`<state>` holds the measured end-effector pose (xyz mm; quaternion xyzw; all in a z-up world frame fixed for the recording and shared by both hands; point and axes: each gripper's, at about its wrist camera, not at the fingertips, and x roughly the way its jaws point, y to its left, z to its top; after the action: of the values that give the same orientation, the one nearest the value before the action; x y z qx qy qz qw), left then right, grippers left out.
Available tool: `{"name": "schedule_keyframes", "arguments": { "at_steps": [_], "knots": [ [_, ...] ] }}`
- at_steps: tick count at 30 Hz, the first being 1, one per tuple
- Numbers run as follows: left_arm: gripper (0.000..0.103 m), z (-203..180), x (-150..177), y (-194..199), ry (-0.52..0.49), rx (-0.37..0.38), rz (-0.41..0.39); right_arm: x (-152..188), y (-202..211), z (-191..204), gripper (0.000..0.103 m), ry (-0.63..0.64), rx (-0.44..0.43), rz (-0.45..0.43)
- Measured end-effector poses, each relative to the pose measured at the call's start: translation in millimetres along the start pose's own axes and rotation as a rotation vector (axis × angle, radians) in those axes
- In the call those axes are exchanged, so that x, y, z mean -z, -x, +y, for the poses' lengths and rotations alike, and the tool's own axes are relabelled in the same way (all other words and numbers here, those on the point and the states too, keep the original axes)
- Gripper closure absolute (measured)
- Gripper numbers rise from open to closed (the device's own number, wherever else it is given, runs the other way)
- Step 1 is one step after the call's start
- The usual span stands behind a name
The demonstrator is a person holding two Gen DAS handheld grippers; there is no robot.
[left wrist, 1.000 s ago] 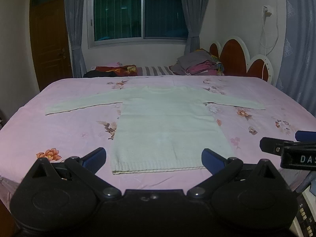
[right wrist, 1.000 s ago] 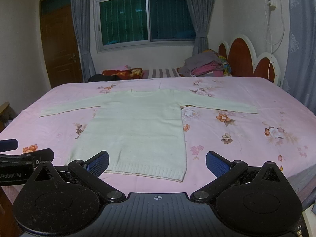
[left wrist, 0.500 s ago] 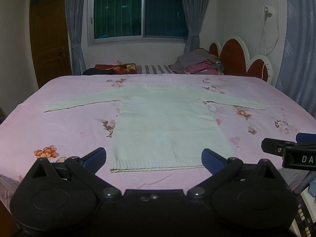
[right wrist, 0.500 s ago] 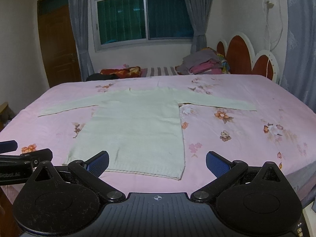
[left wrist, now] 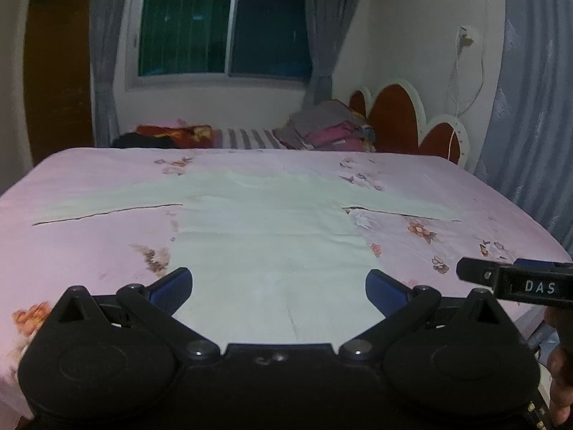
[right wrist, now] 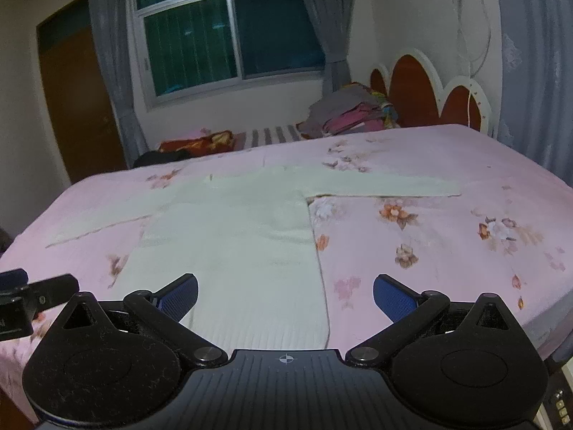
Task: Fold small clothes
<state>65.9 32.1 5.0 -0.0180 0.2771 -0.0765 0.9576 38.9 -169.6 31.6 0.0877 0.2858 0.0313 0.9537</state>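
Both grippers have moved in closer over the near hem of the sweater, which lies flat on the bed. Left gripper and right gripper gape wide, empty.

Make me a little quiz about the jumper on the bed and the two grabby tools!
1. True or false: the pale sweater lies flat on the pink floral bedsheet with both sleeves spread out sideways.
2. Are the jaws of the left gripper and the right gripper A) shut on the sweater, B) open and holding nothing, or C) shut on nothing?
3. Fill in: the pile of folded clothes sits beyond the bed, beside the red ____.

Key: 1 true. 2 B. 3 headboard.
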Motion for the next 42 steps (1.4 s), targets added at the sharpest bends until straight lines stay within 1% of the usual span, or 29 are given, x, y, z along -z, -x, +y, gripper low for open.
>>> {"name": "schedule_keyframes", "arguments": {
  "at_steps": [2,5,7,11,13,19,20,21,24,26,28,29,30,34,37,42],
  "knots": [
    [0.000,5,-9,-17,-0.001,-0.011,0.000,-10,-13,-1,0.000,-0.008,0.015,-0.017],
    [0.000,18,-27,-42,0.012,0.005,-0.009,-29,-34,-3,0.000,-0.028,0.042,-0.046],
    [0.000,27,-39,-52,0.015,0.016,-0.027,-43,-46,-6,0.001,-0.038,0.067,-0.070],
    [0.000,37,-61,-75,0.008,0.038,-0.030,-70,-63,-14,0.001,-0.067,0.116,-0.109],
    [0.000,40,-68,-89,0.007,0.044,-0.017,-80,-74,-22,0.001,-0.079,0.148,-0.122],
    [0.000,40,-77,-137,0.032,0.063,0.037,-98,-105,-53,0.001,-0.102,0.212,-0.114],
    [0.000,37,-78,-147,0.032,0.062,0.048,-101,-112,-60,0.014,-0.106,0.221,-0.110],
    [0.000,35,-80,-155,0.034,0.055,0.051,-105,-120,-69,0.031,-0.114,0.233,-0.104],
    [0.000,30,-86,-173,0.059,0.047,0.041,-112,-143,-102,0.032,-0.162,0.264,-0.072],
    [0.000,25,-92,-189,0.064,0.031,0.031,-117,-161,-128,0.032,-0.200,0.273,-0.067],
    [0.000,20,-101,-210,0.072,0.002,0.041,-123,-184,-163,0.046,-0.253,0.273,-0.061],
    [0.001,17,-106,-221,0.081,-0.015,0.054,-126,-197,-182,0.058,-0.284,0.274,-0.047],
    [0.001,14,-110,-233,0.090,-0.025,0.062,-129,-209,-200,0.061,-0.314,0.279,-0.037],
    [0.001,-6,-123,-277,0.086,-0.038,0.105,-138,-262,-280,0.061,-0.431,0.315,-0.001],
    [0.001,-24,-127,-302,0.063,-0.048,0.133,-134,-297,-334,0.061,-0.528,0.318,0.037],
    [0.001,-45,-120,-332,0.049,-0.073,0.207,-116,-337,-392,0.061,-0.655,0.300,0.080]
  ]
}}
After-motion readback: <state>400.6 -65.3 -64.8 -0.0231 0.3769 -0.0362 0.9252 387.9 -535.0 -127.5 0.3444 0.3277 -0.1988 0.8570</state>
